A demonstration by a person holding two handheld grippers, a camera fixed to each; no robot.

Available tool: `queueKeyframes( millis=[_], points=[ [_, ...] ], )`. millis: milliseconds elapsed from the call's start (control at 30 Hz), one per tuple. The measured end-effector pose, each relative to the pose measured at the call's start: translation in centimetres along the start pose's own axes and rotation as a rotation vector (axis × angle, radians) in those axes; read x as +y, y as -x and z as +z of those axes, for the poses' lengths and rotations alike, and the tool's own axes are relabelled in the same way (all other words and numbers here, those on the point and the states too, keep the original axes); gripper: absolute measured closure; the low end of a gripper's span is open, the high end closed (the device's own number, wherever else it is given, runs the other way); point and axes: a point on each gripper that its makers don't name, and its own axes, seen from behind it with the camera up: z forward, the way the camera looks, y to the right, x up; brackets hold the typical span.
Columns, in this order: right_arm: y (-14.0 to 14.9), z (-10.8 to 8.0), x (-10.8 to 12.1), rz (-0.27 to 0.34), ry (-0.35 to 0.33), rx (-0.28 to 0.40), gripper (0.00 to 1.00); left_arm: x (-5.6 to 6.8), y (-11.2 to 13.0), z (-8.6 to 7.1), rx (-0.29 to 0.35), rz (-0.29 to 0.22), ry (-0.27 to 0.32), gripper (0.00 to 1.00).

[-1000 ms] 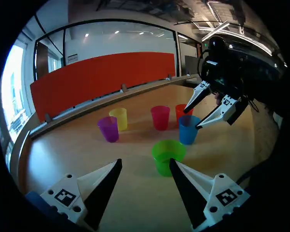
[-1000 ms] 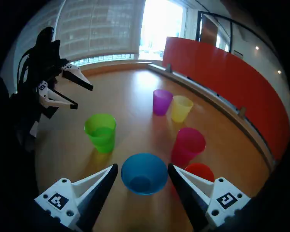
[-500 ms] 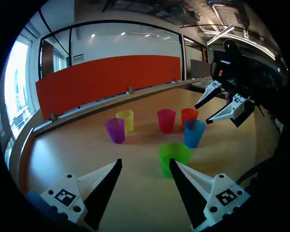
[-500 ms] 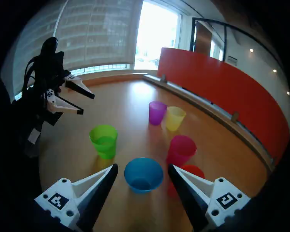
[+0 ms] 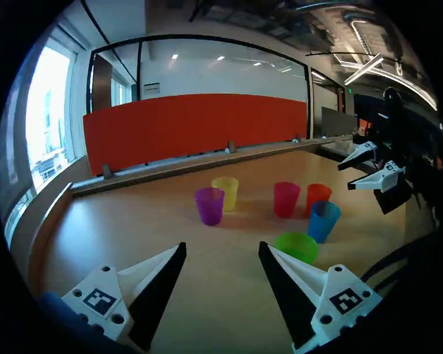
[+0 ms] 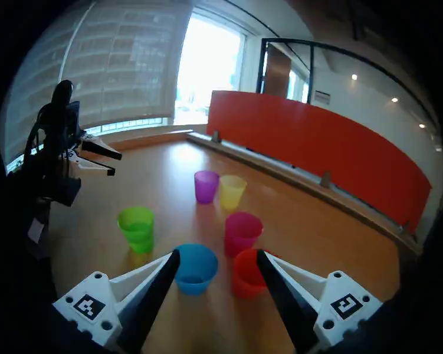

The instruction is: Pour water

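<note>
Blue cup [image 6: 194, 268] and green cup [image 6: 137, 227] are seen upright on the wooden table [image 6: 315, 236]; left gripper [image 5: 222, 245] and right gripper [image 6: 217, 252] are held spread wide, empty.

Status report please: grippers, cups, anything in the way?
Left gripper open, right gripper open, both empty. Green cup, blue cup upright, untouched. Nothing between jaws and cups.
</note>
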Motion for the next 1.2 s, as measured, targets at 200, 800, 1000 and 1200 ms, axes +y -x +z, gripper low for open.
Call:
queueKeyframes(
  millis=[200, 800, 1000, 1200],
  points=[
    [-1.1, -1.1, 3.2, 0.067, 0.129, 0.079, 0.00, -1.7, -1.3, -0.1, 0.045, -0.043, -0.051, 0.09],
    [-3.8, -5.9, 12.5, 0.176, 0.576, 0.329, 0.00, -6.1, -3.9, -0.8, 0.160, -0.073, -0.250, 0.09],
    [-3.6, -7.5, 14.4, 0.276, 0.654, 0.392, 0.00, -6.5, -4.7, -1.5, 0.203, -0.092, -0.283, 0.09],
    [-2.8, -7.7, 14.7, 0.338, 0.669, 0.416, 0.00, -7.0, -4.5, -1.6, 0.228, -0.137, -0.302, 0.09]
  ],
)
